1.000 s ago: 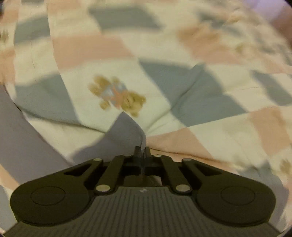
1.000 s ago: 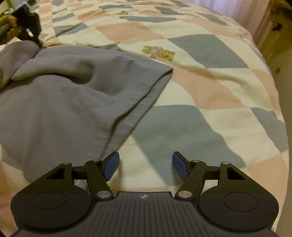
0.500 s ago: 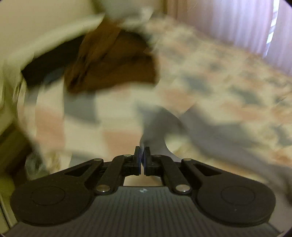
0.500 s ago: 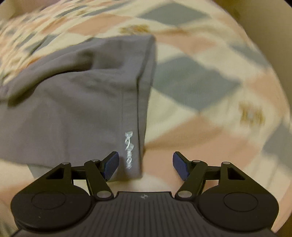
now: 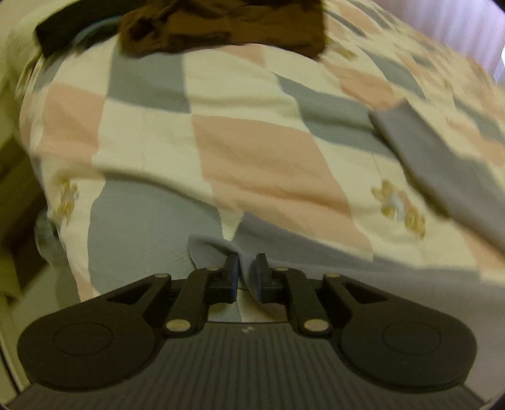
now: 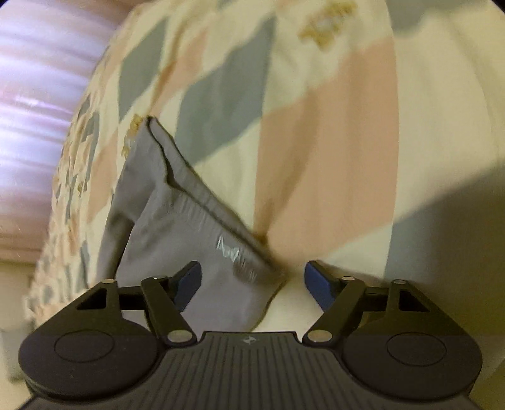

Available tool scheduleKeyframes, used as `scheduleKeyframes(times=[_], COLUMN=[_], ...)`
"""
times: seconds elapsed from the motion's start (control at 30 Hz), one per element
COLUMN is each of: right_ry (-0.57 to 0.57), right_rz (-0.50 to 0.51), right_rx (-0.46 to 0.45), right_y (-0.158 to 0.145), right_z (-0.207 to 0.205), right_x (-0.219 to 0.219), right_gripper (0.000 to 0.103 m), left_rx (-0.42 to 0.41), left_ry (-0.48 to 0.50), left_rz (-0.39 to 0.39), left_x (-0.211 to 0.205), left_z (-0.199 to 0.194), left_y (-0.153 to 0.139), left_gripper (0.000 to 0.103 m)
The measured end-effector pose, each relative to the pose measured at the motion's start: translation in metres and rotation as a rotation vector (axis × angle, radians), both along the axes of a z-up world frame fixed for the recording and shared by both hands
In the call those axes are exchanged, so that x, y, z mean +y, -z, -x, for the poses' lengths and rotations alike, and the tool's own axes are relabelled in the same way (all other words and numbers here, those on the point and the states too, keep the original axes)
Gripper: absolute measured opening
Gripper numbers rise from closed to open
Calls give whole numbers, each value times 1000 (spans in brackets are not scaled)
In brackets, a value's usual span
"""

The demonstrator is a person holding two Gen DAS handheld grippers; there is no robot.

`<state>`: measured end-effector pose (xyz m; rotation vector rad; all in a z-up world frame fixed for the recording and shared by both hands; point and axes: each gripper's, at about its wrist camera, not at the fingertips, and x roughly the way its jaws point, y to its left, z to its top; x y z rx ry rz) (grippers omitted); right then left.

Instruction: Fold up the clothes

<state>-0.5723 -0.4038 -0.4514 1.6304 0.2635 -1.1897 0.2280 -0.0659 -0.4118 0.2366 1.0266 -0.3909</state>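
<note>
A grey garment [image 6: 176, 220] lies on the checked quilt [image 6: 331, 142], its hemmed corner with a small silver logo [image 6: 240, 258] toward me. My right gripper [image 6: 252, 277] is open, and that corner lies between its blue pads without touching them. In the left wrist view my left gripper [image 5: 246, 271] is nearly closed on a thin fold of the grey garment [image 5: 214, 252], which runs through the narrow gap. Another stretch of the grey garment [image 5: 442, 164] crosses the quilt [image 5: 252, 151] at the right. Both views are motion-blurred.
A pile of brown clothes [image 5: 221, 28] lies at the far end of the bed, with a dark item [image 5: 63, 31] beside it. The bed's left edge [image 5: 34, 189] drops off beside the left gripper. Pink curtains [image 6: 38, 94] hang behind the bed.
The left gripper has swung over the quilt with the grey fold, its fingers now slightly parted. The right gripper has turned and closed in until the logo corner lies between its open fingers.
</note>
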Motion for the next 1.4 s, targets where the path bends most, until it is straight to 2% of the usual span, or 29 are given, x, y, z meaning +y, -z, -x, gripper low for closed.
scheduleKeyframes(times=[0.17, 0.23, 0.3, 0.33, 0.4, 0.43, 0.5, 0.57, 0.63, 0.77, 0.83, 0.87, 0.9, 0.97, 1.07, 1.13, 1.23, 1.3, 1.4], right_ry=[-2, 38, 63, 59, 73, 80, 94, 104, 103, 77, 69, 66, 66, 69, 103, 108, 107, 108, 89], right_rz=[-35, -27, -14, -13, -19, -22, -28, -17, 34, 151, 192, 210, 222, 241, 195, 123, 29, 7, 15], right_rx=[-36, -60, -84, -80, -76, -74, -70, -46, -25, -5, 0, 3, 11, 29, 58, 88, 122, 139, 175], right_y=[12, 20, 27, 28, 27, 26, 24, 15, -7, -64, -89, -100, -107, -118, -104, -82, -45, -29, -27], right_z=[-18, -22, -28, -30, -29, -29, -28, -27, -27, -27, -26, -25, -25, -23, -15, -13, -11, -13, -14], right_x=[10, 4, -2, -3, 0, 2, 5, 7, 5, 3, 6, 8, 11, 18, 35, 46, 60, 59, 52], right_gripper=[69, 71, 68, 56, 18, 12, 7, 6, 5, 4, 3, 2, 1, 1, 1, 1, 1, 1, 1], left_rx=[63, 82, 107, 117, 168, 196, 200, 188, 158, 60, 37, 1, -37, -46, 16, 85, 155, 179, 127], left_ry=[-115, -165, -214, -233, -248, -246, -209, -165, -103, 76, 143, 187, 233, 255, 194, 132, 48, 1, -5], left_rz=[93, 145, 215, 240, 273, 287, 279, 303, 371, 549, 657, 664, 667, 655, 542, 433, 229, 206, 222], left_x=[9, 16, 22, 23, 23, 22, 16, 12, 8, -10, -14, -15, -16, -10, 2, 14, 27, 37, 39], left_z=[-17, -18, -21, -22, -27, -29, -32, -39, -49, -71, -75, -72, -69, -68, -75, -78, -77, -74, -67], left_y=[-6, -4, 0, 2, 9, 12, 12, 4, -19, -102, -140, -154, -167, -166, -115, -67, -1, 17, 1], left_gripper=[17, 19, 22, 22, 21, 20, 0, 0, 0, 0, 0, 0, 0, 0, 0, 0, 0, 0, 0])
